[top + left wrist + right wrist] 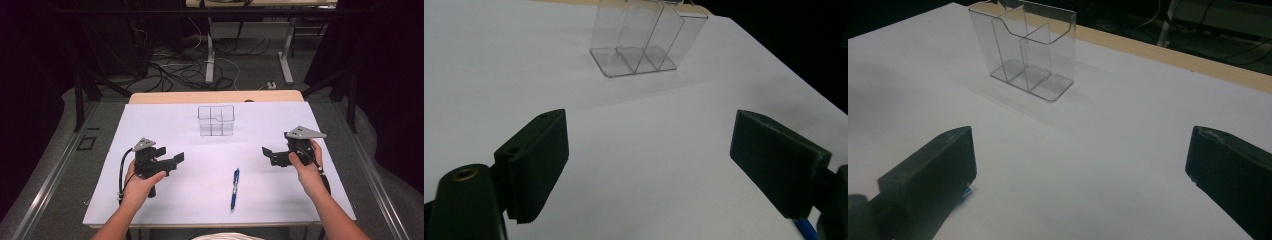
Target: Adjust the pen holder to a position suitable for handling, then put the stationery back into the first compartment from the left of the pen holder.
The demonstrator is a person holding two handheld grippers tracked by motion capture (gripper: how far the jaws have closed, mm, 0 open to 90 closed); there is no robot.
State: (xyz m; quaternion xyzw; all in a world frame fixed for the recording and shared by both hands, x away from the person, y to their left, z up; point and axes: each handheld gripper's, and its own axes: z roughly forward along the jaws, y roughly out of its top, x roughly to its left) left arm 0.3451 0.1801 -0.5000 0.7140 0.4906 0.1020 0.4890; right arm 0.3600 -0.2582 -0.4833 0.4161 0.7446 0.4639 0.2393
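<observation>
Holding both tongs released over the white worktop [150,200], nothing gripped yet. Left tongs [175,159] sit toward the left edge, right tongs [268,154] toward the right edge. Blue pen [235,189] lies between them near the front edge, untouched. Clear three-compartment organizer [216,120] stands upright near the back edge, empty. Judged step: pre-grasp; next, one tongs drops over the pen barrel and closes. No readable writing or brand.
</observation>
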